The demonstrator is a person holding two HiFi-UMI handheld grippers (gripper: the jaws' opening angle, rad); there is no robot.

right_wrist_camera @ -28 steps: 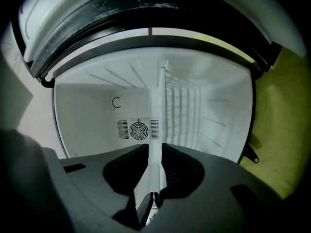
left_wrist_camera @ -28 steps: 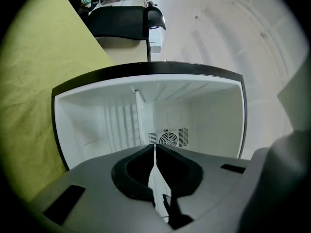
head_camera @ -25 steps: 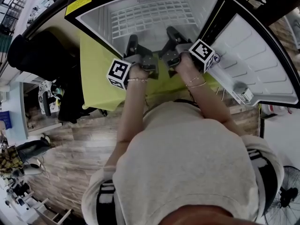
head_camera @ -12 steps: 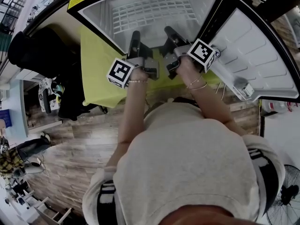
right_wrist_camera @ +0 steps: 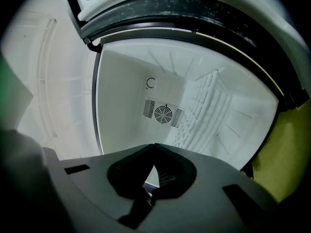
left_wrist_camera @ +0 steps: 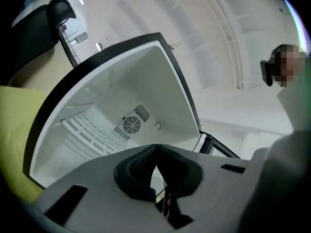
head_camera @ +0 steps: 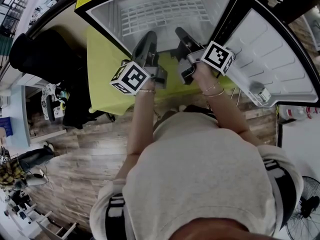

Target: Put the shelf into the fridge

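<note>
Your left hand-held gripper (head_camera: 149, 35) and right hand-held gripper (head_camera: 179, 32) are both squeezed shut, with nothing in them. They sit at the mouth of the fridge (head_camera: 107, 18). The white shelf (head_camera: 165, 9) is already inside. I think you should pull both straight out, slowly. Don't bump the door (head_camera: 270, 54).

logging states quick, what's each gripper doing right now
Left gripper: jaws shut, nothing held.
Right gripper: jaws shut, nothing held.
</note>
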